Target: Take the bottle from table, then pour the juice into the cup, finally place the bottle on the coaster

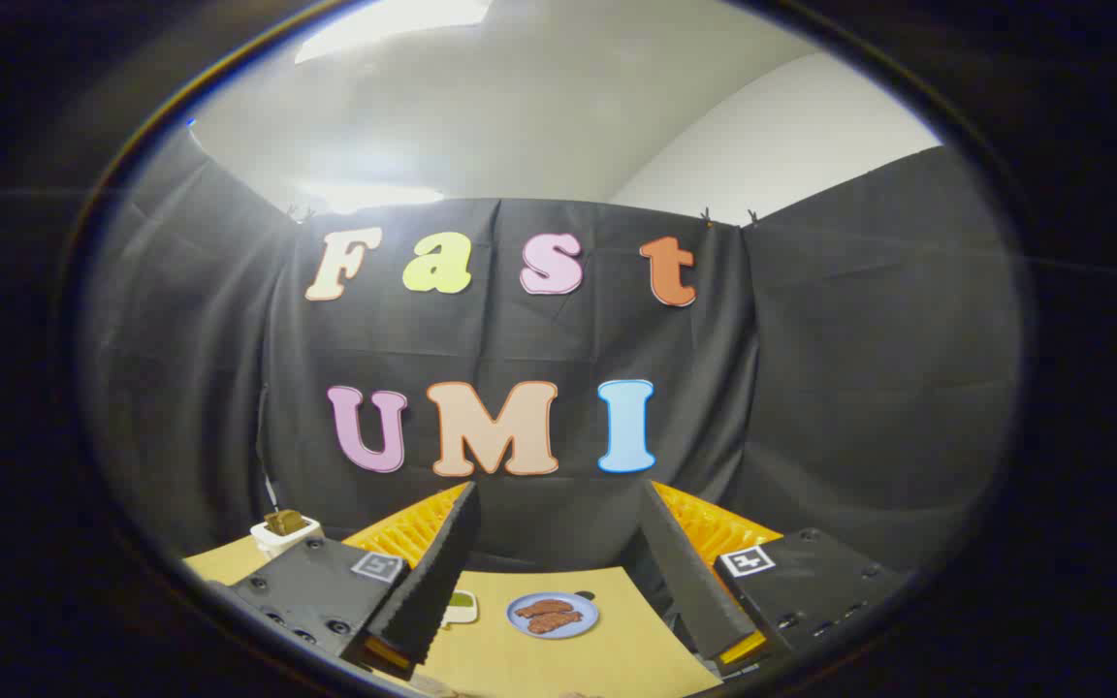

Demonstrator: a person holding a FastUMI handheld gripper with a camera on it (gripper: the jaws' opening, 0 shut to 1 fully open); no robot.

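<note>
While the gripper (558, 490) is held up high over the table (617, 659), its two fingers (432, 572) are spread far apart. Nothing is between them. They hold nothing.

Off to the left, past the left finger, a small white dish (279, 531) sits near the table's edge. Something brown is in it. Just beside the left finger, and partly hidden by it, is a small pale thing with green on it (462, 605). It may be the cup, but I cannot tell. Next to it, between the fingers and far below them, is a blue plate (553, 615) with two brown bits of food on it. The plate and the pale thing are near each other but do not touch. On the right, the right finger points up at the black cloth wall (859, 388).

Where is the bottle? I cannot tell from this view. So I cannot say how it looks, what colour it is, or if its cap is on. The same goes for the coaster.

My guess is that a juice bottle is light, smooth and a bit slippery. If it is soft plastic, a hard squeeze could dent it or push juice out. The best place to grab is likely the middle of its body, with both fingers flat on its sides. That should keep it steady when it tips to pour.

The first step, taking the bottle, is not yet done.
</note>
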